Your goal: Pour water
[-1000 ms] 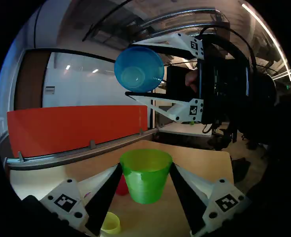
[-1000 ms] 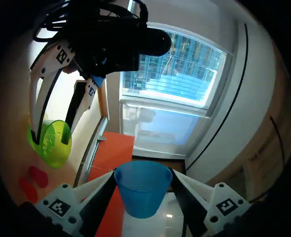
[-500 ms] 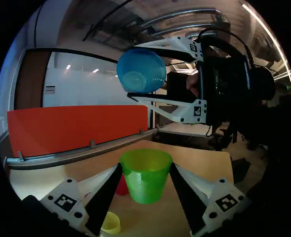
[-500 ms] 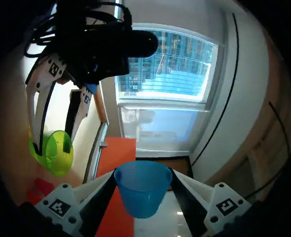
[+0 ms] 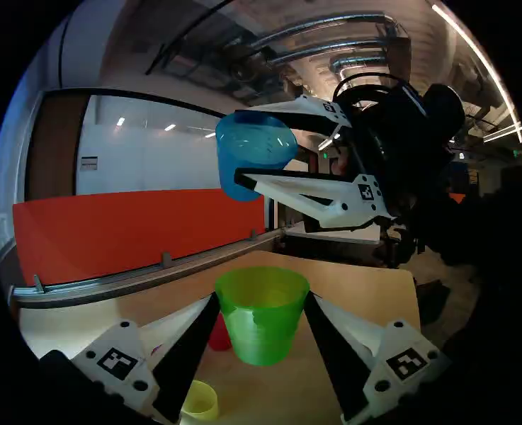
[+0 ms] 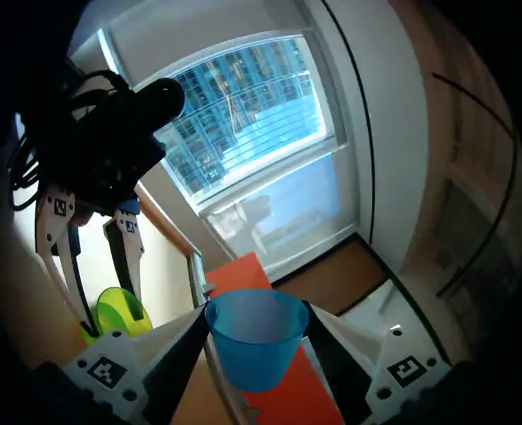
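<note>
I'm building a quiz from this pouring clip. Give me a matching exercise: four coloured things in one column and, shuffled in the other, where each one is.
Things:
1. green cup
2. blue cup
3. yellow cup
4. red object

Places:
A. between the right gripper's fingers
B. on the table, partly hidden behind the green cup
C. between the left gripper's fingers
D. on the table, low beside a left-gripper finger

Pairs: 1-C, 2-A, 3-D, 4-B

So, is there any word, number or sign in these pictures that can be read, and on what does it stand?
None can be read.
Small plate on the far wall: too small and blurred to read.
Black-and-white square markers: patterns, no text.
</note>
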